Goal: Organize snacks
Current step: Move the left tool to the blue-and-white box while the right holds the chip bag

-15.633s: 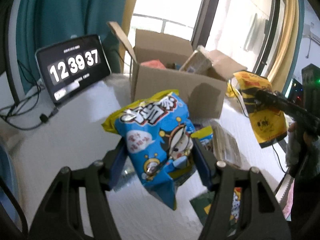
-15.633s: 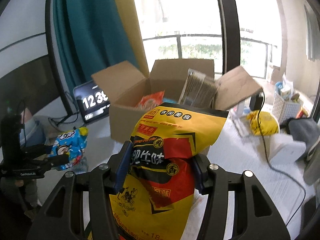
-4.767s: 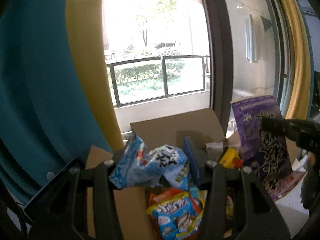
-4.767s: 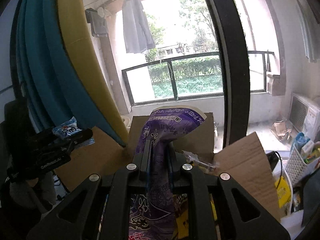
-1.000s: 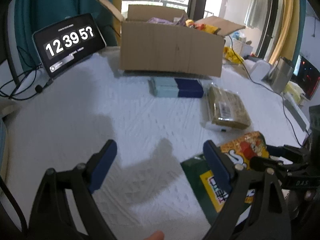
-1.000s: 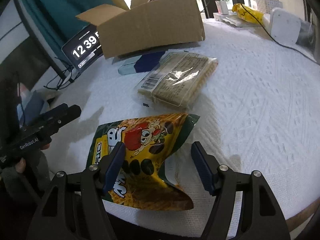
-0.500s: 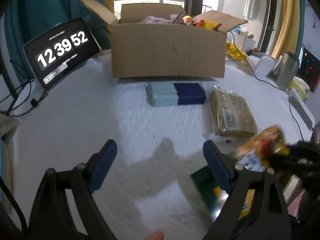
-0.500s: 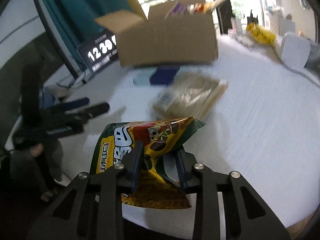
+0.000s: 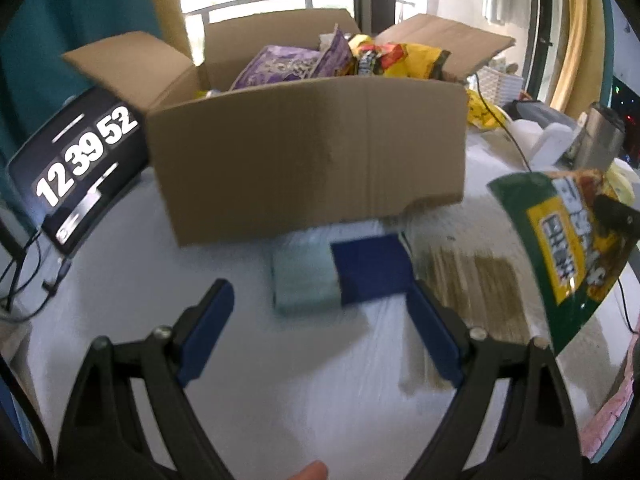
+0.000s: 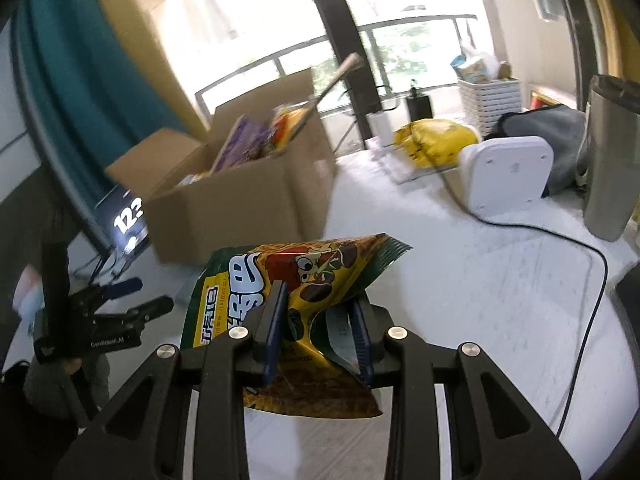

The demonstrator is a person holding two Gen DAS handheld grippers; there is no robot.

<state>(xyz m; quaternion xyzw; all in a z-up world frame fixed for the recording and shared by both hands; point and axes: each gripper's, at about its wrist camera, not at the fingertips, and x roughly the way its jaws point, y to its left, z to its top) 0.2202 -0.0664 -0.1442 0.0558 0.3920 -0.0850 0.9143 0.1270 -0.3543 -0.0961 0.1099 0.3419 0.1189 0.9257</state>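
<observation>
Right tool (image 10: 318,316) grips snack bag (image 10: 304,272) above open tablecloth (image 10: 460,280).

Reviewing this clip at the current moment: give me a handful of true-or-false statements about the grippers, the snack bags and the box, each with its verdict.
1. The right gripper is shut on the green and yellow snack bag. True.
2. The left gripper holds the blue packet. False: its jaws stand open and empty; the two-tone blue packet lies on the white tablecloth beyond them.
3. The cardboard box is empty. False: a purple bag and a yellow and red bag stick out of its top.
4. The tablet clock stands left of the box in the left wrist view. True.
5. The box's flaps are closed. False: they stand open.
</observation>
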